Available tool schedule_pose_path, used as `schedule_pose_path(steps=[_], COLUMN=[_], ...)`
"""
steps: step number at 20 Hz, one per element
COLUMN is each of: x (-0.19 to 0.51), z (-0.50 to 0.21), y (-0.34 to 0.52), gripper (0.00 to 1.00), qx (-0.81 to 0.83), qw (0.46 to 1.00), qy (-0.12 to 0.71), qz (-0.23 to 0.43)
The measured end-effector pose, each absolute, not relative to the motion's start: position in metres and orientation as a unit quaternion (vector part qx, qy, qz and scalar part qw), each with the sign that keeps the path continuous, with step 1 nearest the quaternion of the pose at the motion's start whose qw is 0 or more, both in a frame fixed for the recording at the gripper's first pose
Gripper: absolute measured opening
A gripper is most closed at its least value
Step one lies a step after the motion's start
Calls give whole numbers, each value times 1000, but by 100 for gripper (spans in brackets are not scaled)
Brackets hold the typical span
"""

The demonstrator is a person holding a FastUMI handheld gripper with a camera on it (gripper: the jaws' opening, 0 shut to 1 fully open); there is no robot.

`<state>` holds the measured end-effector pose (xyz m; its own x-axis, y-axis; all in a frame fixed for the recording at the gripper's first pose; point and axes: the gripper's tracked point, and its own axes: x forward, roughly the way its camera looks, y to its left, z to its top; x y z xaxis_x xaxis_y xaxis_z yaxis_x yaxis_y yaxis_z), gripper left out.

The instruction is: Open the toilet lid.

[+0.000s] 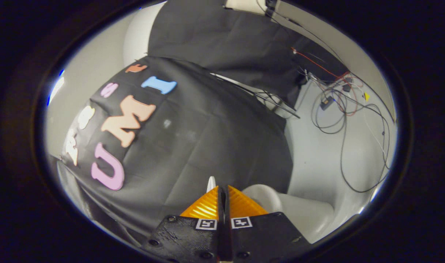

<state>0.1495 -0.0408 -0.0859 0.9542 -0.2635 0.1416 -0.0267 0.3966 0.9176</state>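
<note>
My gripper [223,187] is shut, its two fingers side by side with only a thin dark slit between them and nothing visible in it. A narrow white sliver [211,181] pokes up just beyond the left fingertip; I cannot tell whether it belongs to the lid. To the right of the fingers and slightly beyond them lies a smooth, curved white piece of the toilet [295,210]. Whether that piece is lid, seat or bowl is unclear. The gripper points at the black cloth wall, tilted to one side.
The black cloth wall [215,138] hangs straight ahead of the fingers. Past the toilet on the right is a pale floor [317,157] with several loose black and red cables [339,109] and small plugs. A white wall [98,62] shows at the left.
</note>
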Motion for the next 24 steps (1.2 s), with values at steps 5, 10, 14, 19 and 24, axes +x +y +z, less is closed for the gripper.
schedule_pose_path(steps=[5,10,14,19,24], x=[128,116,118,109,99], z=[1,48,76,102,111], y=[27,85,122,193,268], gripper=[0,0,0,0,0], qx=[489,438,382,304,202], qw=[852,875,902,930,960], qy=[-187,-205,-202,-201,-177], qz=[-24,3,17,48,78])
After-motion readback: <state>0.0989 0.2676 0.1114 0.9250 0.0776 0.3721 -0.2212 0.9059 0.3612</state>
